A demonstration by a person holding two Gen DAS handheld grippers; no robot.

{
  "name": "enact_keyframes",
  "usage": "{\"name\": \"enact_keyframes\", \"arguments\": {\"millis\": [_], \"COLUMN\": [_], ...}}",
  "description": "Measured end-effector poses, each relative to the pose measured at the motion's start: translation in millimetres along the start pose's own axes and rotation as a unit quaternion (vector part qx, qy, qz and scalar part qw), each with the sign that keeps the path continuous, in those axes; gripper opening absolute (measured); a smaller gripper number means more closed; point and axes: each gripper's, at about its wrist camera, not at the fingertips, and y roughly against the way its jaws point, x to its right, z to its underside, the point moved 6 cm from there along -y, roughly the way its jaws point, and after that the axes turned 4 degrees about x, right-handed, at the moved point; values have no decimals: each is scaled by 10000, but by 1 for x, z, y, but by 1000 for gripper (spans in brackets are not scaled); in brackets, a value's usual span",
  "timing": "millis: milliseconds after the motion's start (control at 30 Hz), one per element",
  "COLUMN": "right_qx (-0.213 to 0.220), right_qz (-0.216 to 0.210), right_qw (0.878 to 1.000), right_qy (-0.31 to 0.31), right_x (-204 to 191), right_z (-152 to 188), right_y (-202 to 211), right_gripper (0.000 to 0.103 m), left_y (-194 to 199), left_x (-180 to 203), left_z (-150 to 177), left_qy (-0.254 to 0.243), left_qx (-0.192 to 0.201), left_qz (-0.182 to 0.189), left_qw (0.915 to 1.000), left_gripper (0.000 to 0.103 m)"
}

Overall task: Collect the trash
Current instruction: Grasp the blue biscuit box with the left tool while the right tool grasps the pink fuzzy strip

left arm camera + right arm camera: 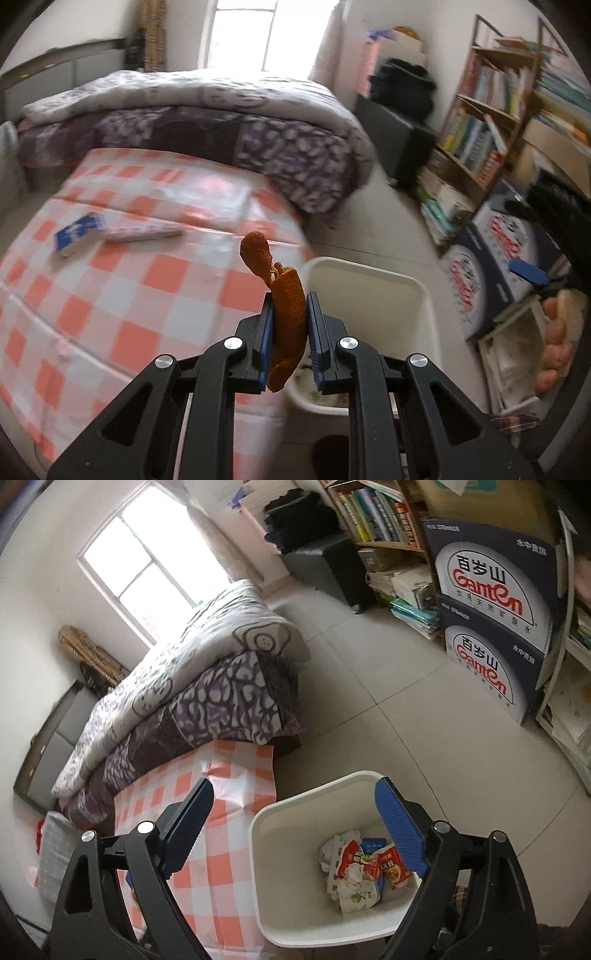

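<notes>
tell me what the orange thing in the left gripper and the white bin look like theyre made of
Orange piece: probably dried citrus peel; matte, pebbly skin, curled and twisted, pinched in the left gripper.
White bin: looks like moulded plastic; smooth, slightly glossy walls, rounded corners, one-piece rim.

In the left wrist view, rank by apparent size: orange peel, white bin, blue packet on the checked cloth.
Largest to smallest:
1. white bin
2. orange peel, though nearness to the camera inflates it
3. blue packet
</notes>
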Motion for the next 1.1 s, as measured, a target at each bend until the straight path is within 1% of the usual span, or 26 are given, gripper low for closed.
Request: {"name": "enact_keyframes", "arguments": {"millis": [133,233,267,300,333,367,433,500,567,600,667,733,767,800,833,867,900,933,1000,1033,1067,1100], "right_qx": [108,211,226,239,242,226,93,-56,-204,-266,-369,-533,-631,-711,-779,-820,-877,-969,-1044,-1071,-1191,-1299], "right_qz": [-18,-48,-54,-62,-74,-89,-198,-297,-422,-480,-572,-698,-781,-836,-868,-876,-875,-880,-830,-786,-755,-744], "right_qw": [9999,9996,9996,9995,9995,9995,9996,9995,9989,9983,9970,9947,9930,9913,9893,9878,9856,9816,9756,9722,9640,9586], "right_qy": [-117,-168,-173,-184,-197,-199,-188,-68,98,191,366,537,623,730,879,995,1155,1393,1742,1930,2253,2423], "right_x": [5,7,7,7,7,6,1,-8,-19,-27,-39,-53,-61,-68,-75,-80,-86,-94,-105,-110,-121,-128], "right_z": [-9,-15,-16,-17,-17,-17,-14,-9,-3,0,5,13,17,21,26,29,33,40,49,54,64,70], "right_y": [3,6,6,6,6,5,1,-3,-8,-9,-12,-17,-19,-21,-23,-25,-27,-31,-37,-40,-46,-51], "right_gripper": [86,86,87,88,89,89,89,90,90,90,92,92,92,93,93,94,94,94,95,96,96,96], "left_y": [-12,-22,-26,-30,-31,-31,-33,-39,-46,-51,-56,-64,-70,-78,-86,-93,-99,-106,-118,-123,-130,-136], "left_x": [26,44,49,50,49,46,32,5,-31,-55,-101,-148,-169,-189,-210,-227,-240,-257,-281,-291,-300,-309], "left_z": [-1,0,0,0,-1,-3,-8,-13,-19,-23,-30,-39,-42,-44,-45,-46,-47,-46,-44,-44,-44,-45], "left_qy": [-5,4,44,97,111,102,-74,-305,-435,-446,-341,-227,-298,-483,-804,-1149,-1380,-1610,-1740,-1789,-1856,-1911], "left_qx": [-141,-285,-346,-435,-467,-460,-431,-545,-661,-695,-745,-806,-945,-1190,-1445,-1619,-1748,-1966,-2230,-2302,-2367,-2413], "left_qz": [380,745,879,1001,1027,1010,844,557,110,-203,-715,-1037,-1164,-1286,-1467,-1655,-1761,-1839,-1866,-1871,-1866,-1843], "left_qw": [9992,9968,9955,9940,9936,9938,9955,9965,9968,9964,9941,9911,9883,9833,9753,9660,9588,9495,9408,9381,9353,9334], "left_gripper": [18,18,27,53,65,74,74,79,80,80,80,80,80,80,80,80,80,80,80,80,80,80]}}
